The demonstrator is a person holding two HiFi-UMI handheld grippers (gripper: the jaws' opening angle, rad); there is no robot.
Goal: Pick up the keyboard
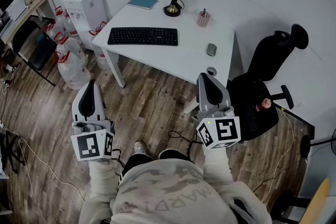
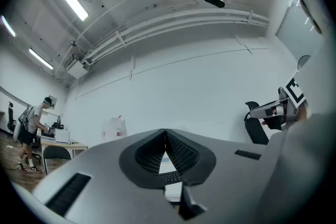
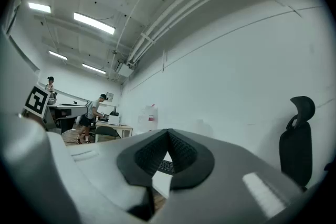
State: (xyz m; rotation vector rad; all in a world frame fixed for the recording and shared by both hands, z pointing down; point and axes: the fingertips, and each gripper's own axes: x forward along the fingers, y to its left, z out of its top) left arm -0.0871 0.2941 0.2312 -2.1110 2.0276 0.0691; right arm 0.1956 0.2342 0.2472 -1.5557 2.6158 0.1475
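Note:
A black keyboard point(image 1: 143, 36) lies flat on the white desk point(image 1: 184, 57), toward its left half. Both grippers hang over the wooden floor, well short of the desk's near edge. My left gripper point(image 1: 92, 85) is shut and empty, below and left of the keyboard. My right gripper point(image 1: 206, 77) is shut and empty too, just short of the desk's front right corner. In the left gripper view the jaws point(image 2: 165, 132) meet tip to tip. A sliver of the keyboard point(image 3: 165, 167) shows through the jaw gap in the right gripper view, where the right gripper point(image 3: 168, 132) is closed.
On the desk lie a grey mouse point(image 1: 211, 49), a teal notebook point(image 1: 142, 2), a pen cup point(image 1: 203, 19) and a small black-and-gold lamp point(image 1: 172, 7). A black office chair point(image 1: 265, 86) stands right of the desk. Water bottles point(image 1: 71, 63) and a dispenser point(image 1: 85, 8) crowd the left. Cables trail on the floor.

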